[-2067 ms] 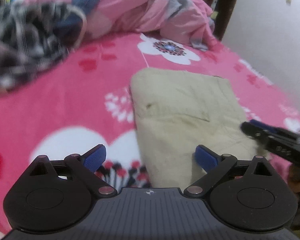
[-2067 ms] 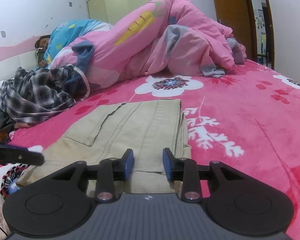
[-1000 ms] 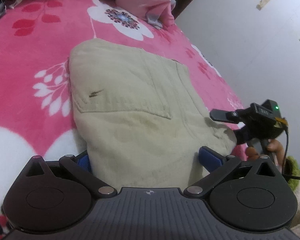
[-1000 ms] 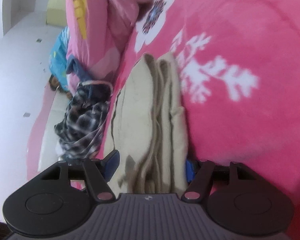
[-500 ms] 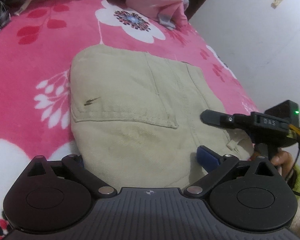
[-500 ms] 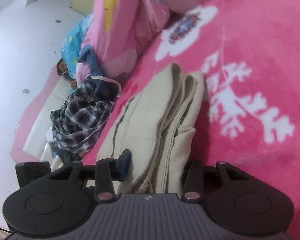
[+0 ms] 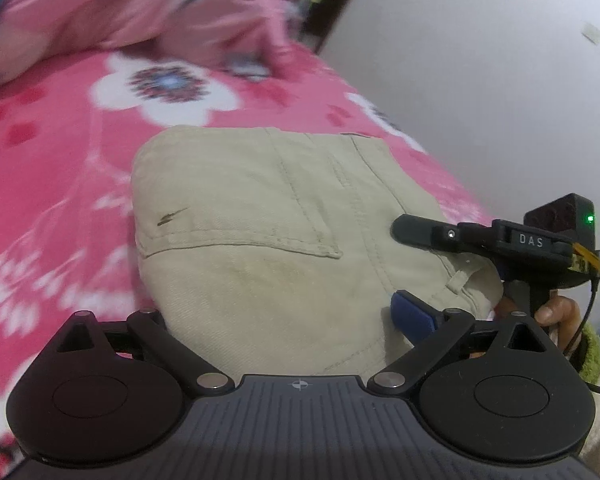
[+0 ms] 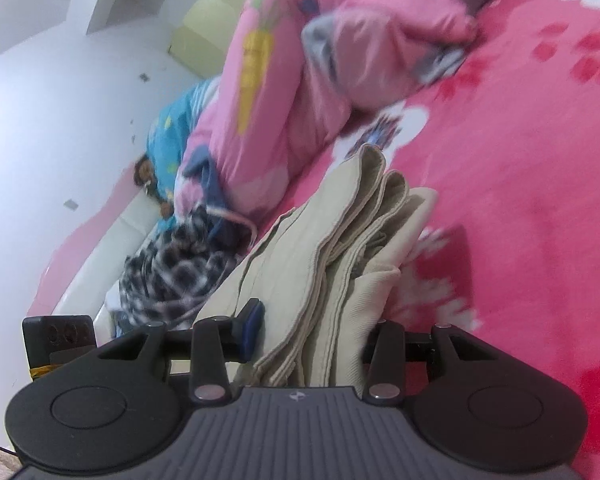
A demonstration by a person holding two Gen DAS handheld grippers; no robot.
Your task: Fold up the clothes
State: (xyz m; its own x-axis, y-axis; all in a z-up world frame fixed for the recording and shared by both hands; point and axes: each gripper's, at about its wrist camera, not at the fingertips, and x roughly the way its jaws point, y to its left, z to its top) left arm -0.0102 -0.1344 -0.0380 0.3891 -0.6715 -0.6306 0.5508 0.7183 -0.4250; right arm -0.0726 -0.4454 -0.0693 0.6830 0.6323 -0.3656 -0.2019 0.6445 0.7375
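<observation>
Beige trousers point(image 7: 260, 240) of ribbed cotton twill lie folded on a bed covered by a pink fleece sheet point(image 7: 60, 168) printed with white flowers. One stitched back pocket and one belt loop show on top. In the right wrist view the fold reads as a stack of about four rounded layers point(image 8: 340, 272).

Left gripper point(image 7: 284, 320): jaws stand wide, straddling the near end of the bundle; one blue pad point(image 7: 414, 314) shows, the other is hidden behind fabric, so contact cannot be confirmed.

Right gripper point(image 8: 312, 328): jaws narrowed on the stacked layers, clamping them; one blue pad point(image 8: 252, 326) shows, the opposite finger is covered by cloth. From the left wrist view this tool point(image 7: 500, 240) is seen side-on at the waistband corner, with part of the person's hand point(image 7: 556, 316) below it.

One pink quilt point(image 8: 300, 92) and one crumpled plaid garment point(image 8: 180, 268) lie beyond, both blurred.
</observation>
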